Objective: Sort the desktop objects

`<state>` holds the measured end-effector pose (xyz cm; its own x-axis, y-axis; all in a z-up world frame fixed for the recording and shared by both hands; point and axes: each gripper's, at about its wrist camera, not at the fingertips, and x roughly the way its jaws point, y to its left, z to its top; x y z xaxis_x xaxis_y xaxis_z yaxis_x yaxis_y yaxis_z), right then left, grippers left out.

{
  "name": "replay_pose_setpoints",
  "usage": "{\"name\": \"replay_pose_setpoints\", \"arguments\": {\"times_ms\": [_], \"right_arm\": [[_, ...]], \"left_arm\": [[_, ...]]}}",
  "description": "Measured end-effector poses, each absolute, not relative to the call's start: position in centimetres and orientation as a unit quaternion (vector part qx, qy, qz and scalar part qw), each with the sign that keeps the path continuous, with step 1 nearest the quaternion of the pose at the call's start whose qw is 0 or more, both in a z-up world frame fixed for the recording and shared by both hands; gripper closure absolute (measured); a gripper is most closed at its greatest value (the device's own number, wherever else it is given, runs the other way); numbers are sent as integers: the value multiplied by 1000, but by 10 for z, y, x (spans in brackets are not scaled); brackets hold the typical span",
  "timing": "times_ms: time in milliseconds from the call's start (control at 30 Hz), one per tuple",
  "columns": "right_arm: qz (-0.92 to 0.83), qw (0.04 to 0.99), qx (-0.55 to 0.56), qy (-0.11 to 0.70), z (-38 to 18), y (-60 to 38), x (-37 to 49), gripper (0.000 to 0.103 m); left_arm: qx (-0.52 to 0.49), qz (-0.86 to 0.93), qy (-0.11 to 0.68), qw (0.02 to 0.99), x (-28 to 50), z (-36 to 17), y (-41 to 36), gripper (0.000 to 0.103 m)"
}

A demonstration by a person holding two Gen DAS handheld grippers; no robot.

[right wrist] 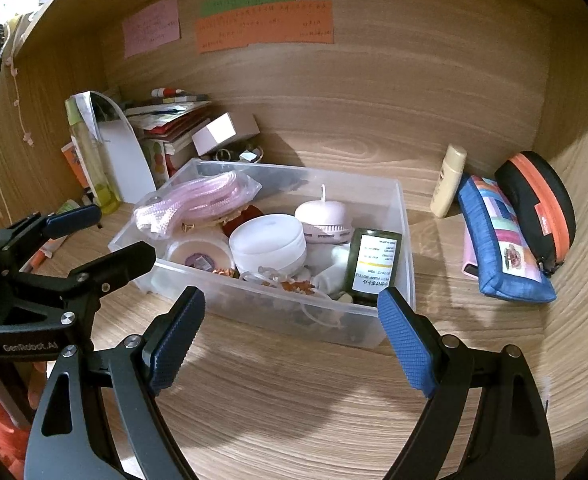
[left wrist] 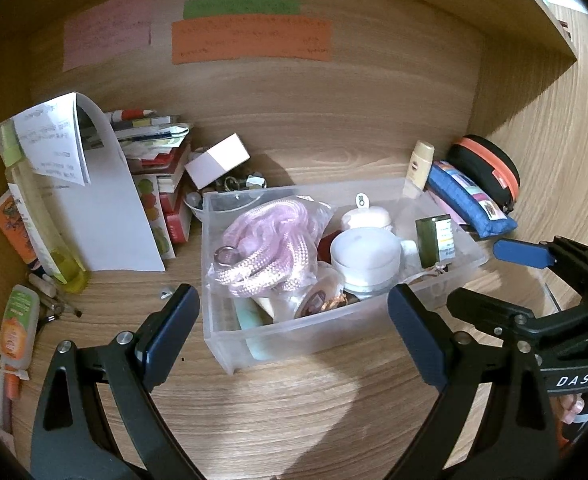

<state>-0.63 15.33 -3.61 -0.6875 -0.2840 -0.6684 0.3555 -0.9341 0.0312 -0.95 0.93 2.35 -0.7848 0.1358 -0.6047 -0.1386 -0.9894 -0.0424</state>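
Observation:
A clear plastic box [left wrist: 294, 338] [right wrist: 407, 240] sits on the wooden desk. It holds a bagged pink rope [left wrist: 270, 244] [right wrist: 198, 196], a white round jar [left wrist: 365, 256] [right wrist: 268, 244], a dark green bottle box [left wrist: 433, 242] [right wrist: 373, 264] and other small items. My left gripper [left wrist: 294, 332] is open and empty just in front of the box. My right gripper [right wrist: 292, 340] is open and empty at the box's near right corner; it also shows in the left wrist view [left wrist: 521, 254].
A blue pencil pouch [right wrist: 501, 240] [left wrist: 469, 200], a black and orange case [right wrist: 537, 196] [left wrist: 489, 168] and a cream bottle [right wrist: 447, 180] stand at the right. Papers [left wrist: 110, 200], books, a yellow-green bottle [left wrist: 38, 204] and a white box [left wrist: 218, 160] crowd the left. The wooden wall is behind.

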Motion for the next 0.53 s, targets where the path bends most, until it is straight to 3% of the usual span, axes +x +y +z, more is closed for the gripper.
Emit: {"name": "replay_pose_setpoints", "arguments": {"times_ms": [533], "right_arm": [[-916, 162, 364, 43, -37, 160, -6, 16]], "left_arm": [[-323, 943, 17, 74, -9, 19, 17, 5]]}}
